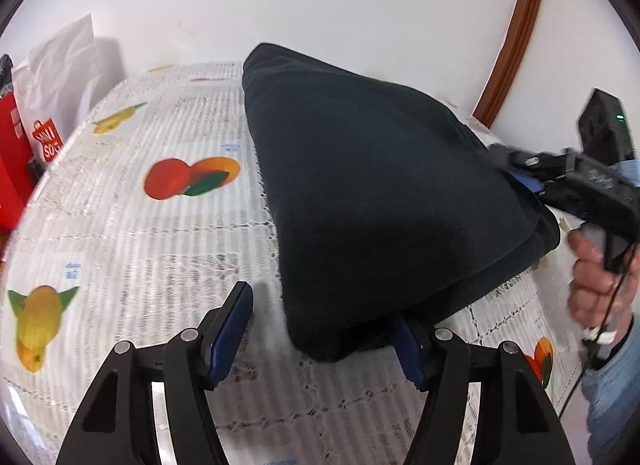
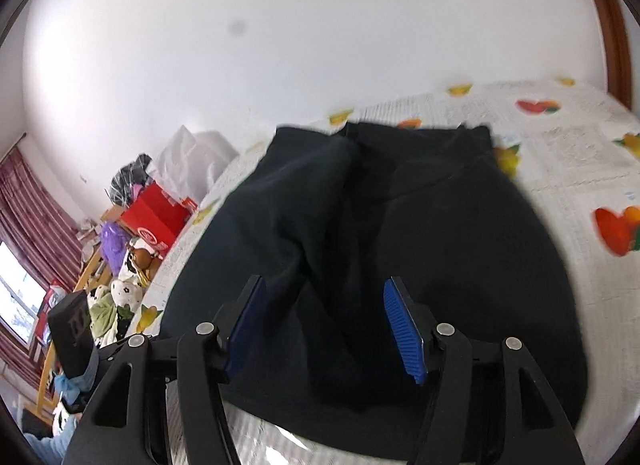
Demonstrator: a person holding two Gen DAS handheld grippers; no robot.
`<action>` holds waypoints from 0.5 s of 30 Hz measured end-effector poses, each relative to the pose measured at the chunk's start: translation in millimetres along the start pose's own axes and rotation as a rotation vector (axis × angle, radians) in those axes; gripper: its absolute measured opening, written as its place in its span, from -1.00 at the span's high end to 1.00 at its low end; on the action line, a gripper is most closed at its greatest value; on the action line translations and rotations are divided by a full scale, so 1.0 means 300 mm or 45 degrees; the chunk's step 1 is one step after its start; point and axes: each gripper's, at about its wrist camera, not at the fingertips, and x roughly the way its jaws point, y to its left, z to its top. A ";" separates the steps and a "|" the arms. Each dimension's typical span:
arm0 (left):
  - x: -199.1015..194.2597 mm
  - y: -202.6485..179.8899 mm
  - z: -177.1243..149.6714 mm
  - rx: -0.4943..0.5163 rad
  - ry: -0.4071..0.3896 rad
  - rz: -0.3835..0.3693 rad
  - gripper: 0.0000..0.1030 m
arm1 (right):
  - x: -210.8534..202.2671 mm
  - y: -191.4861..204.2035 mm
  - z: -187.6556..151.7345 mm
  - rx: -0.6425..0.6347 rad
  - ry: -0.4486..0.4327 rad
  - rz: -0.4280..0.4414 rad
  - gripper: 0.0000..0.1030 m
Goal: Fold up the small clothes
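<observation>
A dark folded garment (image 1: 384, 193) lies on the tabletop (image 1: 152, 241), which is covered with a fruit-printed cloth. The left gripper (image 1: 324, 329) stands at the garment's near corner, jaws apart; the corner lies over its right pad, without being pinched. The right gripper (image 2: 324, 325) hovers over the garment's near edge, jaws spread, nothing clamped between them. A hand (image 1: 600, 285) holds that gripper's handle. Red bags (image 1: 16, 161) stand at the tabletop's far left.

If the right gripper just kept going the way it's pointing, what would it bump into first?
Most likely the dark garment. The right gripper is open and aimed across it, with cloth between and ahead of its fingers; how high it hangs above the cloth is unclear.
</observation>
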 end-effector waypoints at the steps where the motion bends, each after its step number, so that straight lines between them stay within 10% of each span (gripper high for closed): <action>1: 0.006 -0.003 0.002 -0.011 0.005 0.004 -0.25 | 0.048 0.001 -0.001 0.013 0.039 -0.019 -0.18; 4: 0.023 -0.021 0.005 0.012 0.006 0.050 -0.26 | 0.130 0.016 -0.012 0.017 0.077 -0.116 -0.11; 8: 0.039 -0.047 0.012 0.043 0.012 0.148 -0.34 | 0.146 0.078 -0.001 -0.064 0.068 -0.096 0.73; 15: 0.042 -0.042 0.019 0.031 0.017 0.152 -0.39 | -0.151 0.062 0.045 -0.080 -0.297 0.002 0.79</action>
